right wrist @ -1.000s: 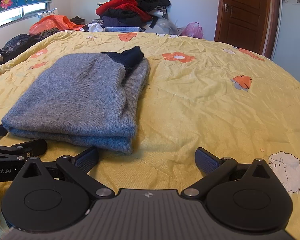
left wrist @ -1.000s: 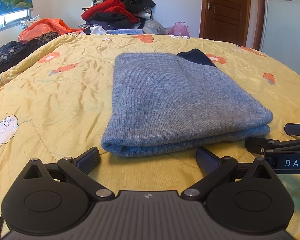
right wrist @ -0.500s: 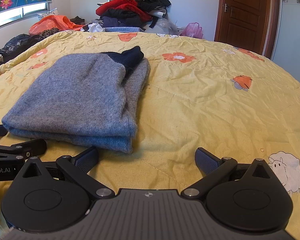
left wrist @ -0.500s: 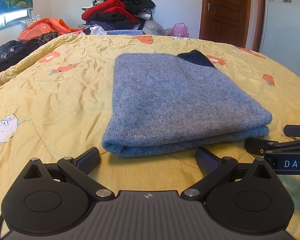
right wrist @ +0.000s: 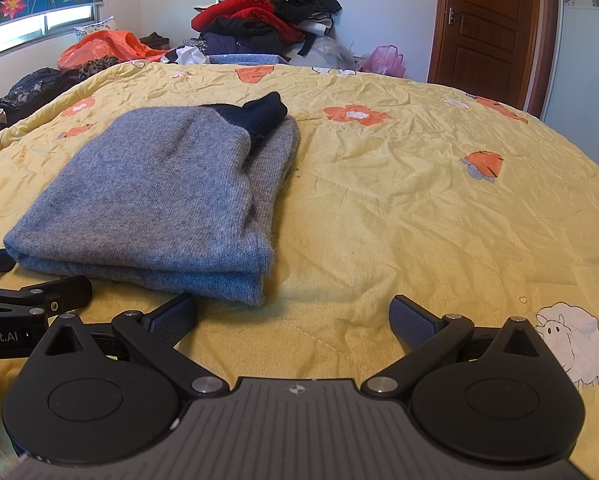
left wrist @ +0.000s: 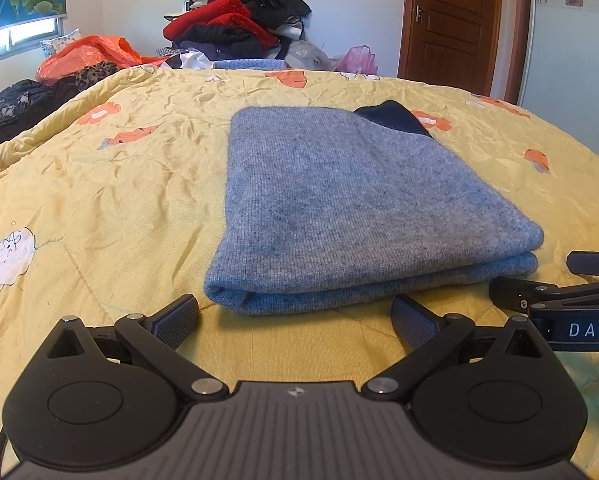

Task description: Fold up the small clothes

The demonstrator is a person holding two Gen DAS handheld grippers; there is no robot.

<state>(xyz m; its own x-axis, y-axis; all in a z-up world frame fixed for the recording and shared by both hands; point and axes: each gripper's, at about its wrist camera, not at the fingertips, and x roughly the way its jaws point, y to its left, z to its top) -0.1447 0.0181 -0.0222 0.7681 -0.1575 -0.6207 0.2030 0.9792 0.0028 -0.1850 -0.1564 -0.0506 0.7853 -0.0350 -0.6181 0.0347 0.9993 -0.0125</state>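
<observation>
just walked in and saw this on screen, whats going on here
A person with a gripper in each hand is folding clothes on a bed with a yellow quilt. A grey sweater lies folded in a neat stack on the quilt, with a dark blue part poking out at its far end. The left gripper and the right gripper are both open, sitting just short of the sweater's near edge and holding nothing. A pile of clothes sits beyond the bed.

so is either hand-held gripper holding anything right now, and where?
Nothing held. Left hand-held gripper and right hand-held gripper are both open, short of the folded grey sweater.
</observation>
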